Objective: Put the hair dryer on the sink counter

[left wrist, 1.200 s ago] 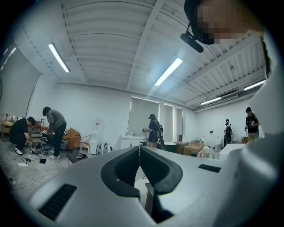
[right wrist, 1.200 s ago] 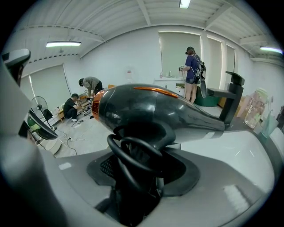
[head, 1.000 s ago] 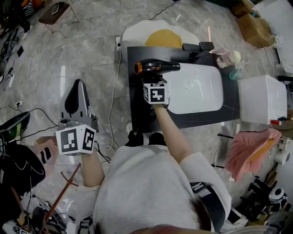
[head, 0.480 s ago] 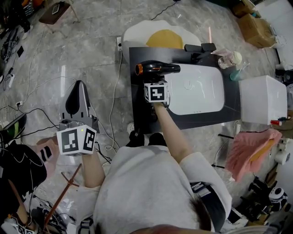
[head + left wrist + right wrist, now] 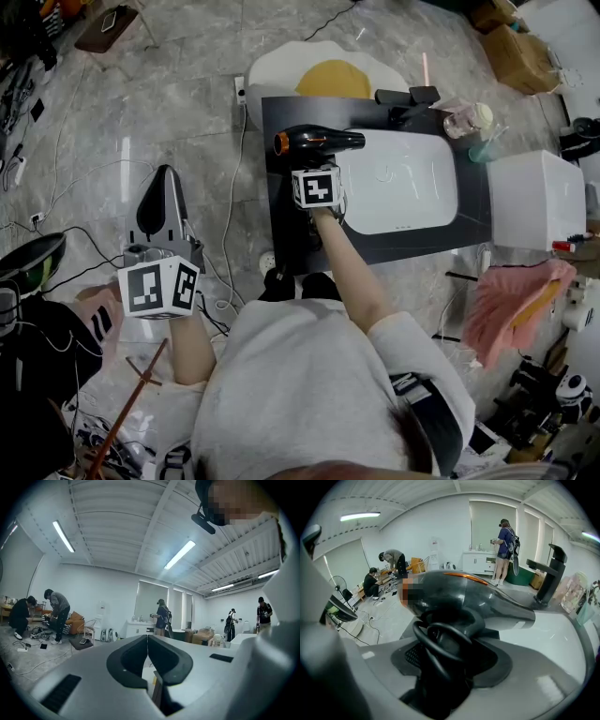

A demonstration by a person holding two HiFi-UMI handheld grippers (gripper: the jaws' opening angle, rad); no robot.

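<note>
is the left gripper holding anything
No, the left gripper has its jaws shut on nothing, while the right gripper holds the hair dryer.

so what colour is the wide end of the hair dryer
Orange, on the otherwise black hair dryer; the head view shows it best.

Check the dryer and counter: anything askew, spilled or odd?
Nothing stands out. The hair dryer sits level in the right tool at the sink counter's left end, its cord neatly looped; no spill shows.
</note>
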